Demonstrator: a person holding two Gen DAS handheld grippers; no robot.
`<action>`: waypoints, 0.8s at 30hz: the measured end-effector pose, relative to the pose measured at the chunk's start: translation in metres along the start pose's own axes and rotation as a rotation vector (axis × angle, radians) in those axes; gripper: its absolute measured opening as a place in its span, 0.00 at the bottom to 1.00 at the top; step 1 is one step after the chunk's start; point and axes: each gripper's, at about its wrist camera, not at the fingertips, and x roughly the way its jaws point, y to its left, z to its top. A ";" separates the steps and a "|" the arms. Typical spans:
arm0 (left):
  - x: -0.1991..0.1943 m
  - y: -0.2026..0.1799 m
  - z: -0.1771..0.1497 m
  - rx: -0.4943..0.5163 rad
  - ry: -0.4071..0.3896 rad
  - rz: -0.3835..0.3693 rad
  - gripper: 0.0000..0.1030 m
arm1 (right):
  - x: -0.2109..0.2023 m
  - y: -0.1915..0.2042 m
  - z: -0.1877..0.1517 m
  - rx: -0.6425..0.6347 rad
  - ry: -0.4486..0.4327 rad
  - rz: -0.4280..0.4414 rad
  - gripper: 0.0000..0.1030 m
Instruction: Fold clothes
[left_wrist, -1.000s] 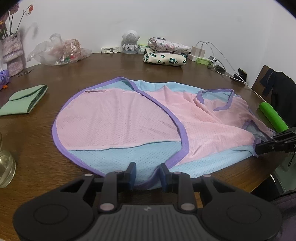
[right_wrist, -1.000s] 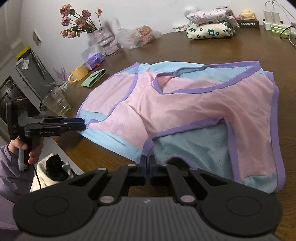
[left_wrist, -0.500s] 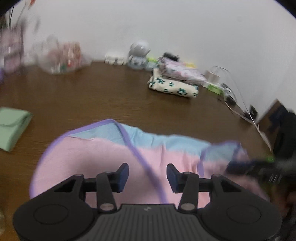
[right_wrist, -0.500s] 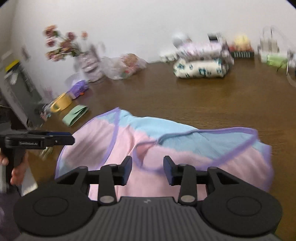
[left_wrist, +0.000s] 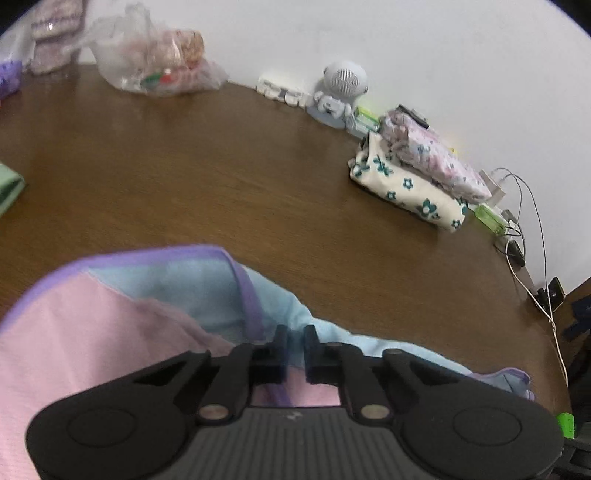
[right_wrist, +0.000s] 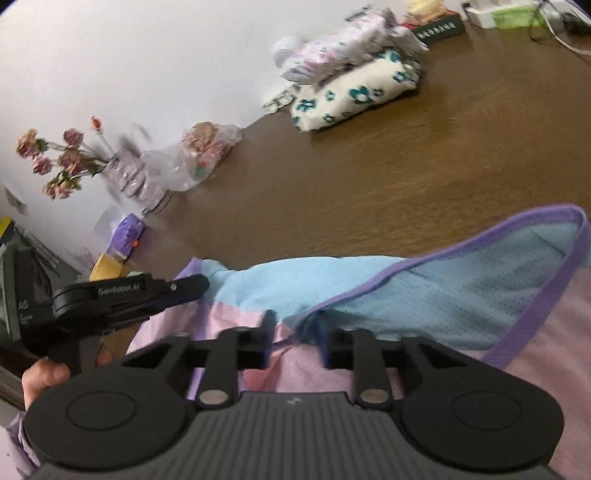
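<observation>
Pink-and-blue mesh garment (left_wrist: 92, 332) with purple trim, spread on near part of tabletop (left_wrist: 258, 192), far hem bunched and partly lifted toward the middle.

Left gripper (left_wrist: 294, 343): jaws just closed, now pinched narrow on blue cloth beside the purple trim. Holding garment.

Right gripper (right_wrist: 297, 332): jaws just been closing, narrow gap left, fold of pink cloth and trim between the fingers, pads not clearly pressing yet. Counted as not gripped.

Judged step: catching two points of the hem for the next fold across.

Possible failures from here:
- Uneven pull. One side clamped, other side loose, so a skewed or twisted fold on any lift before the right side bites.
- Thin slippery mesh sliding out of the left pinch. Small bite, close to the trim.
- Wrong layer count. Possibly only the top layer caught, bottom layer left behind, fold opening up.
- Bunched cloth between the two grip points. Creases locked in without tension sideways first.
- Blurred views of fast-moving hands. Overshoot toward the far edge, into the folded floral stack (left_wrist: 406, 192), or toward the cables (left_wrist: 532, 258) at the right edge.
- Dragging instead of lifting. Whole garment sliding across the wood toward the near edge.
</observation>
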 end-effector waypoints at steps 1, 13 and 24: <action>0.000 0.002 -0.001 -0.012 -0.015 0.006 0.01 | -0.001 -0.002 0.000 0.003 -0.012 -0.002 0.05; -0.004 0.027 -0.005 -0.162 -0.125 0.001 0.00 | -0.024 -0.009 0.006 0.007 -0.220 -0.044 0.02; -0.005 0.013 -0.012 -0.059 -0.165 0.070 0.00 | -0.016 -0.008 -0.001 -0.065 -0.212 -0.205 0.13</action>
